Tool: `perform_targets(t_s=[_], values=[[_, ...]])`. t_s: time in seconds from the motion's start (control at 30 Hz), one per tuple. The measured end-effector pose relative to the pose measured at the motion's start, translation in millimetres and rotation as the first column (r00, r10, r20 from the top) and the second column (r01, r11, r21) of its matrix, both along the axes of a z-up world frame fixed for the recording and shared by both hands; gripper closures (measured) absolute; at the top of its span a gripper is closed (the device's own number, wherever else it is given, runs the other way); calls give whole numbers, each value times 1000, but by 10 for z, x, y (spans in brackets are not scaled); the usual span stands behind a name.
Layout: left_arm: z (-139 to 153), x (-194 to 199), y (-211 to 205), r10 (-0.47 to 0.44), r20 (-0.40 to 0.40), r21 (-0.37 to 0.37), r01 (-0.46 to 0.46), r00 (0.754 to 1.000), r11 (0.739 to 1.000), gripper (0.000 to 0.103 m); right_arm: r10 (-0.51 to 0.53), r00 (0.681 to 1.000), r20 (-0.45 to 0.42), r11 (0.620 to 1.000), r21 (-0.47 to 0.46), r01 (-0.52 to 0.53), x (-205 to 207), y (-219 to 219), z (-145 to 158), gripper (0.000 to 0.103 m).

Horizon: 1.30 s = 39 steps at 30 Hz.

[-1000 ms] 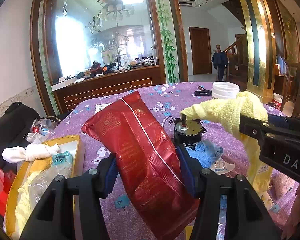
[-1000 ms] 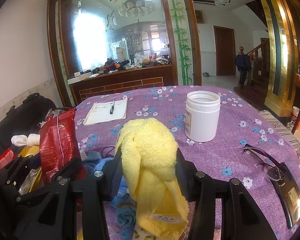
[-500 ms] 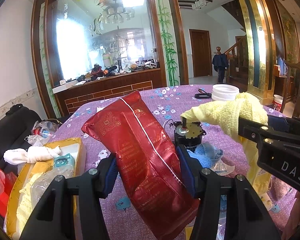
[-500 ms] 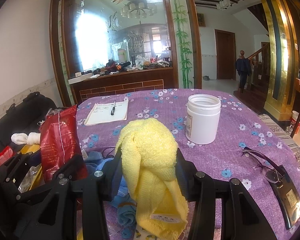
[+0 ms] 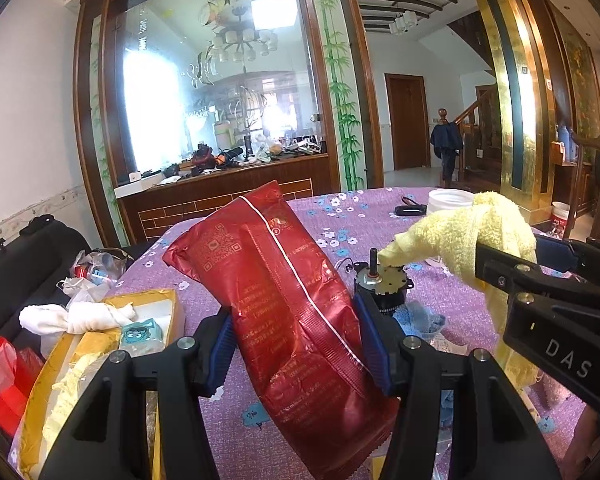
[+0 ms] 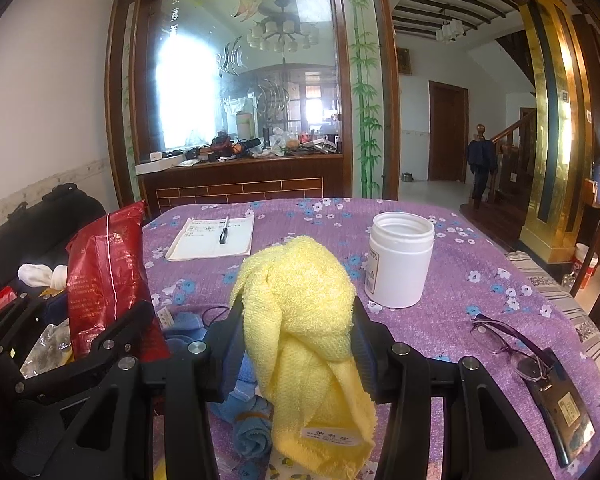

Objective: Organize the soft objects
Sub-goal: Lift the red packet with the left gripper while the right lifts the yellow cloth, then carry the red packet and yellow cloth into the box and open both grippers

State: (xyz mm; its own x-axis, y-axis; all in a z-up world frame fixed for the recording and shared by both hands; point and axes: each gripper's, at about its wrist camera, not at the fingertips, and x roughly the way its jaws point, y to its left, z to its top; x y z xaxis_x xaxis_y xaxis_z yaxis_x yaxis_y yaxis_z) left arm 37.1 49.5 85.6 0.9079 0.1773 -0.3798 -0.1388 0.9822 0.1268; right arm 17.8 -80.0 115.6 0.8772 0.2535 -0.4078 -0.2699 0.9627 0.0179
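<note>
Purple flowered cloth covers the table [image 6: 460, 288] in a wood-panelled room with a mirrored partition behind. Partly closed, the left gripper [image 5: 296, 344] clamps a red foil packet [image 5: 276, 292] between its blue pads, the packet tilted and raised above the cloth. Beside it, the right gripper [image 6: 298, 344] squeezes a bunched yellow towel [image 6: 300, 320], whose tagged end hangs down below the jaws. Under the two grippers lie a blue cloth [image 6: 248, 432] and a small motor [image 5: 382, 284]. Farther left, a yellow box [image 5: 100, 336] holds a white cloth [image 5: 72, 316] and other soft items. Farther out on the table stand a white jar [image 6: 400, 264], a notepad with pen [image 6: 212, 236] and eyeglasses [image 6: 512, 348].
</note>
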Motion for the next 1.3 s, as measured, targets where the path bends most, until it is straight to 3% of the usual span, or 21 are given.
perform_targets(t_s=[0.37,0.73,1.03,1.3], values=[[39,-48,22,9,1,-11,-9,1000,1000,48,18,1000,23,1000,13,-18,-34,7,35,52],[190,-333,363,36,2,-69,-36,999,997,48,104,994,34,988,107,-107,-192,90,148,52],[281,-687,792,69,-9,-86,-70,998,994,47,265,964,-9,955,142,-261,-456,639,250,51],[282,-1007,1416,162,-43,-125,-166,986,978,47,371,927,-56,917,179,-356,-403,1157,437,51]])
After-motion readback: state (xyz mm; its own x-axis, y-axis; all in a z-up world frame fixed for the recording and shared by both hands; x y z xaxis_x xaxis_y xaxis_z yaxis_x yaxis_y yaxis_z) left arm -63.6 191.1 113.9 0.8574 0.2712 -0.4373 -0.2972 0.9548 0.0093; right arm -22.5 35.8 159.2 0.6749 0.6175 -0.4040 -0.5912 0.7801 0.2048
